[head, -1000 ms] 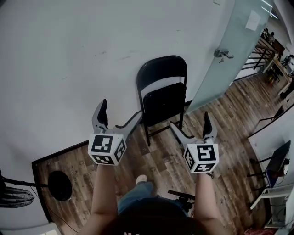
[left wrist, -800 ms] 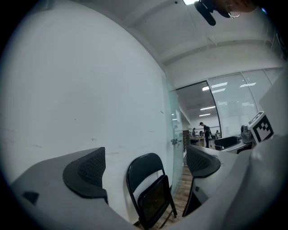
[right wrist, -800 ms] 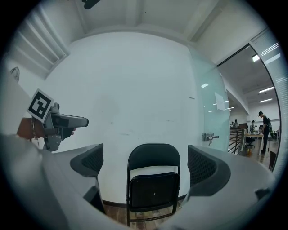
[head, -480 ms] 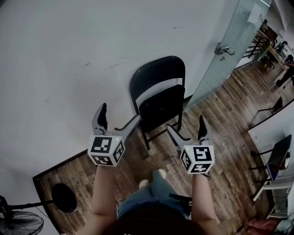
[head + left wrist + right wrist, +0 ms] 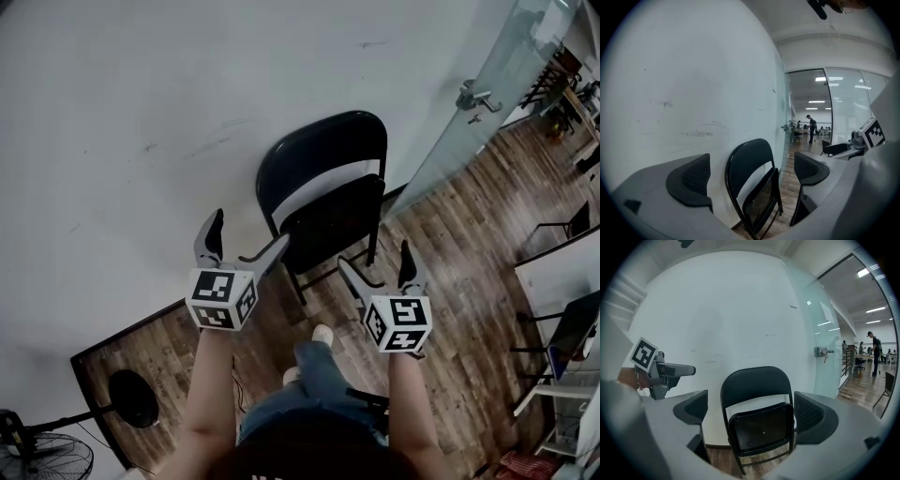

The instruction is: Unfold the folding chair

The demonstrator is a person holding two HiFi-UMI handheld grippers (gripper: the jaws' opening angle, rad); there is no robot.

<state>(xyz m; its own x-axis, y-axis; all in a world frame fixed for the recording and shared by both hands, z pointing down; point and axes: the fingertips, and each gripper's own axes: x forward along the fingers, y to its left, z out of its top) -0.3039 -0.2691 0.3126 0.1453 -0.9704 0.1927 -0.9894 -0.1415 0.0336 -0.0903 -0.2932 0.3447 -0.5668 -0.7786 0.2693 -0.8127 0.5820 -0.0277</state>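
A black folding chair [image 5: 328, 202] leans folded against the white wall, seat flipped up against the backrest. It also fills the middle of the left gripper view [image 5: 754, 187] and the right gripper view [image 5: 759, 420]. My left gripper [image 5: 246, 246] hangs open just left of the chair's legs, short of touching it. My right gripper [image 5: 377, 270] is open too, in front of the chair's right legs. Nothing sits between either pair of jaws. In the right gripper view the left gripper [image 5: 665, 371] shows at the left.
A frosted glass door [image 5: 478, 103] with a metal handle stands right of the chair. A floor fan [image 5: 56, 445] and its round base [image 5: 131, 398] sit at the lower left. Office chairs [image 5: 562, 328] stand at the right on the wood floor. The person's shoes [image 5: 309, 352] are below the chair.
The view has shifted closer to the chair and wall. Both grippers stayed open and drifted slightly toward the chair; the person's foot stepped forward.
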